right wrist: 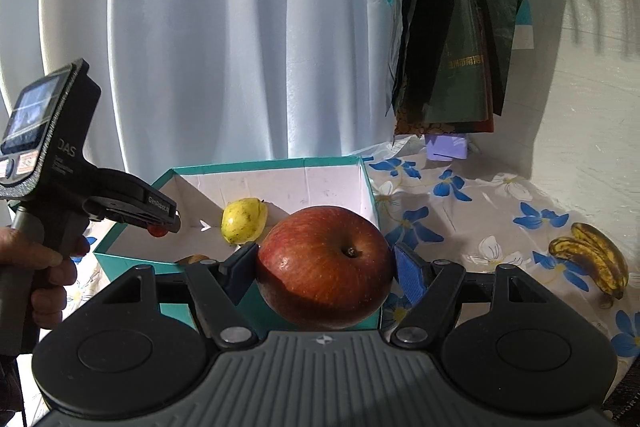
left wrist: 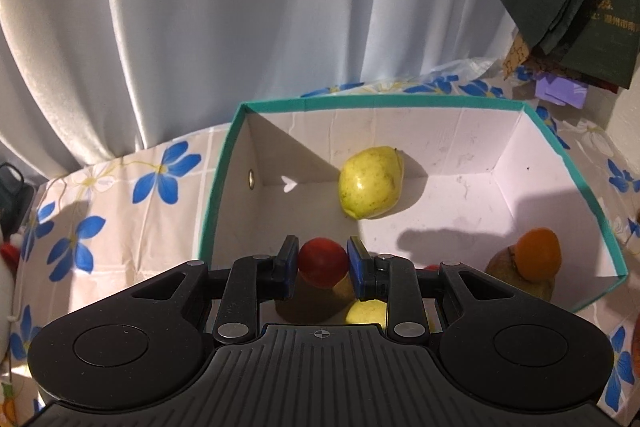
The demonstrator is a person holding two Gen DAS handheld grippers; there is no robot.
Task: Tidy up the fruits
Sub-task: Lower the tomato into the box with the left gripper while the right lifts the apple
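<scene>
My left gripper (left wrist: 322, 263) is shut on a small red fruit (left wrist: 322, 262) and holds it above the near part of a teal-rimmed white box (left wrist: 224, 163). In the box lie a yellow-green pear (left wrist: 370, 182), an orange (left wrist: 537, 254) on a brownish fruit (left wrist: 502, 263), and a yellow fruit (left wrist: 366, 311) under my fingers. My right gripper (right wrist: 325, 267) is shut on a large red apple (right wrist: 325, 267) held in front of the box (right wrist: 368, 187). The left gripper (right wrist: 160, 221) with its red fruit shows over the box's left side.
A bunch of spotted bananas (right wrist: 592, 259) lies on the blue-flowered tablecloth (right wrist: 460, 227) to the right of the box. Dark bags (right wrist: 452, 27) hang at the back right. A white curtain (left wrist: 200, 27) hangs behind the table.
</scene>
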